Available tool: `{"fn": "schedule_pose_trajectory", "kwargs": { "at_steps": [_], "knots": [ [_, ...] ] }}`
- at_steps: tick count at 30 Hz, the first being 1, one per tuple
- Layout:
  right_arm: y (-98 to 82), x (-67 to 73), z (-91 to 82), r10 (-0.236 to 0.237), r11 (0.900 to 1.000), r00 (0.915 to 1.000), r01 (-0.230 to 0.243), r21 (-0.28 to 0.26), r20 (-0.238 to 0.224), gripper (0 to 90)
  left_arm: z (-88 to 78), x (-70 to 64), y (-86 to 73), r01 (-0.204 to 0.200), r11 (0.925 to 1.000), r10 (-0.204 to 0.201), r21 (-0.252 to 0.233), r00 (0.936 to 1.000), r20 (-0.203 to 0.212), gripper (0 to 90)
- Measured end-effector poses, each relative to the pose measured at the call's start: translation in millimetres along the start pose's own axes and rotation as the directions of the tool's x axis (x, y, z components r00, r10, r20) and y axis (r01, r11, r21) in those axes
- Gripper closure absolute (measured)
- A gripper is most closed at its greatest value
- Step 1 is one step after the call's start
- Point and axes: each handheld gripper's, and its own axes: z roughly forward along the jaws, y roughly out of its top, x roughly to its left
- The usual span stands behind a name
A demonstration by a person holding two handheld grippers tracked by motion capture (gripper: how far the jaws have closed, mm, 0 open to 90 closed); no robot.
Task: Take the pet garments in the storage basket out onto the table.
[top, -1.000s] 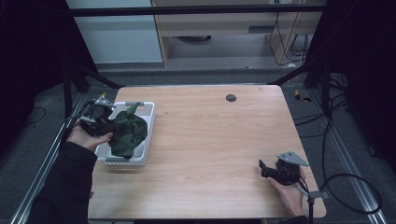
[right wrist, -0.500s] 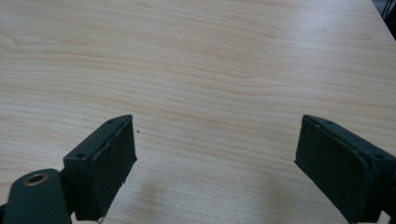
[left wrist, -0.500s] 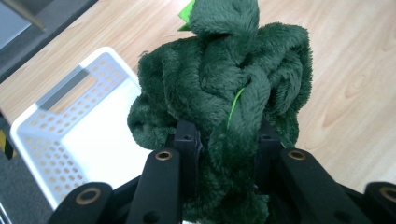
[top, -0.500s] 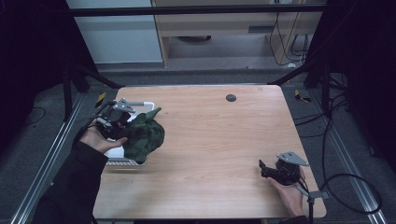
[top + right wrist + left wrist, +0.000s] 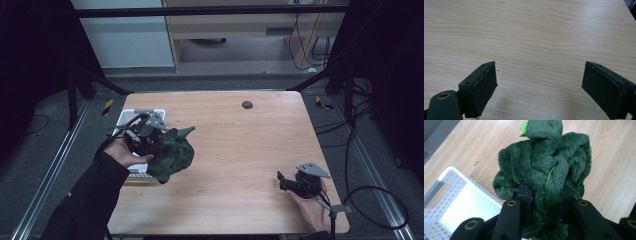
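A dark green plush toy (image 5: 172,152) hangs just above the wooden table, right of the white perforated basket (image 5: 131,117). My left gripper (image 5: 156,144) is shut on it. In the left gripper view both black jaws pinch the plush toy (image 5: 544,170), and a bright green felt tip (image 5: 524,126) sticks out at its top. The white basket (image 5: 446,195) lies below and to the left there, with nothing in the part that shows. My right gripper (image 5: 281,181) rests at the table's front right, open; in the right gripper view its pads (image 5: 484,85) stand wide apart over bare wood.
A small dark round hole or disc (image 5: 247,104) sits near the table's far edge. Metal frame rails run along both sides of the table. Cables trail on the floor at the right. Bare wood lies between the two grippers.
My left gripper has carried the plush toy out of the white basket and to the right, over the table. The right gripper has stayed where it was.
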Motion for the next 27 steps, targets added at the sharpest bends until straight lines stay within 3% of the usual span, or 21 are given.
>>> {"fn": "schedule_pose_trajectory", "kwargs": {
  "at_steps": [12, 13, 18, 19, 20, 21, 22, 23, 26, 27],
  "knots": [
    [0.0, 0.0, -0.1, -0.002, 1.000, 1.0000, 0.002, -0.001, -0.001, 12.4, 8.8, -14.0, 22.0, -0.097, 0.9953, 0.096, 0.006, 0.9933, 0.064, 69.6],
    [-0.1, -0.2, 0.0, -0.002, 1.000, 1.0000, 0.002, -0.001, 0.000, 12.4, 10.4, -17.1, 25.7, -0.120, 0.9926, 0.119, 0.014, 0.9903, 0.071, 69.6],
    [-0.1, -0.2, 0.0, -0.003, 1.000, 1.0000, 0.003, -0.001, -0.002, 12.5, 13.4, -22.7, 32.7, -0.162, 0.9866, 0.159, 0.023, 0.9827, 0.095, 69.6],
    [-0.1, -0.1, 0.0, -0.004, 1.000, 1.0000, 0.004, -0.002, -0.001, 12.5, 14.5, -25.4, 35.8, -0.186, 0.9823, 0.184, 0.017, 0.9772, 0.106, 69.6],
    [-0.1, -0.1, 0.0, -0.004, 1.000, 1.0000, 0.004, -0.002, -0.002, 12.5, 14.5, -25.4, 35.8, -0.186, 0.9823, 0.184, 0.017, 0.9772, 0.106, 69.6],
    [-0.1, -0.2, -0.1, -0.004, 1.000, 1.0000, 0.004, -0.002, -0.003, 12.5, 15.8, -28.0, 38.9, -0.206, 0.9784, 0.202, 0.019, 0.9724, 0.117, 69.6],
    [-0.1, -0.2, -0.1, -0.004, 1.000, 1.0000, 0.004, -0.002, -0.003, 12.5, 15.8, -28.0, 38.9, -0.206, 0.9784, 0.202, 0.019, 0.9724, 0.117, 69.6],
    [0.0, -0.1, 0.0, -0.001, 1.000, 1.0000, 0.001, -0.001, -0.004, 12.6, 17.6, -30.2, 41.6, -0.223, 0.9745, 0.219, 0.023, 0.9676, 0.126, 69.6],
    [-0.1, -0.2, 0.1, -0.004, 1.000, 1.0000, 0.004, -0.001, -0.003, 12.5, 20.0, -32.0, 43.7, -0.237, 0.9711, 0.232, 0.026, 0.9633, 0.135, 69.6],
    [0.0, -0.1, 0.0, -0.002, 1.000, 1.0000, 0.002, -0.001, -0.003, 12.5, 23.2, -33.8, 45.3, -0.250, 0.9678, 0.243, 0.030, 0.9590, 0.146, 69.6]
  ]
}}
